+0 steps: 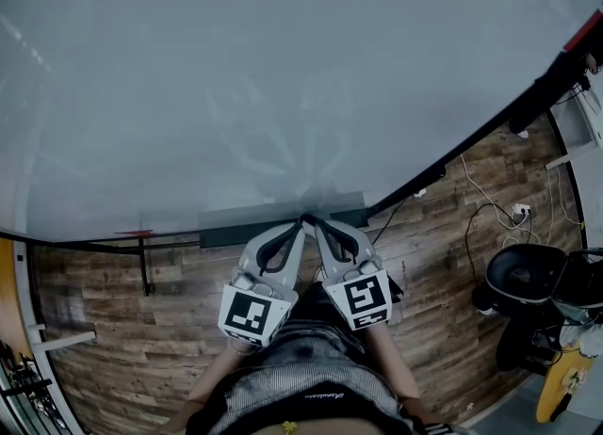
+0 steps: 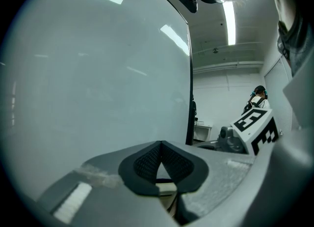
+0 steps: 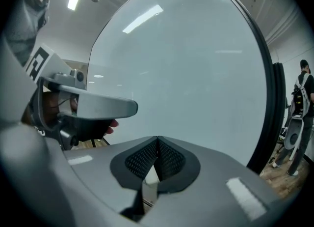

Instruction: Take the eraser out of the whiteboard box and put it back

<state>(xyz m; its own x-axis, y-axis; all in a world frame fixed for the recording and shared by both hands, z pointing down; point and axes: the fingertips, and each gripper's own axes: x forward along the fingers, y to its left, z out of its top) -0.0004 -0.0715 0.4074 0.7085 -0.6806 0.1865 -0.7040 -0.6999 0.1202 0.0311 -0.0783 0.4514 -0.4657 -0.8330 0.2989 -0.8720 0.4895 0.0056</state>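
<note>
I cannot see the eraser in any view, so it may be down inside the whiteboard box point(image 1: 236, 229), but I cannot tell. The box is a dark, long strip at the bottom edge of the big whiteboard point(image 1: 283, 75). The tips of both claws are right at the box, near its middle. The left gripper point(image 1: 300, 223) has its two jaws pressed together, with nothing pinched between the bumpy black pads. The right gripper point(image 1: 313, 223) is just beside it, and its jaws are pressed together too, with nothing between them. The two tips are almost touching each other, and the grippers lean in like a little roof. Each gripper has a cube with black and white squares on its back end. The person's arms reach up from the bottom of the head view. Under the whiteboard is a brown wooden floor point(image 1: 113, 330). Thin cables point(image 1: 480, 217) lie on the floor to the right, near a black chair point(image 1: 523, 278).
</note>
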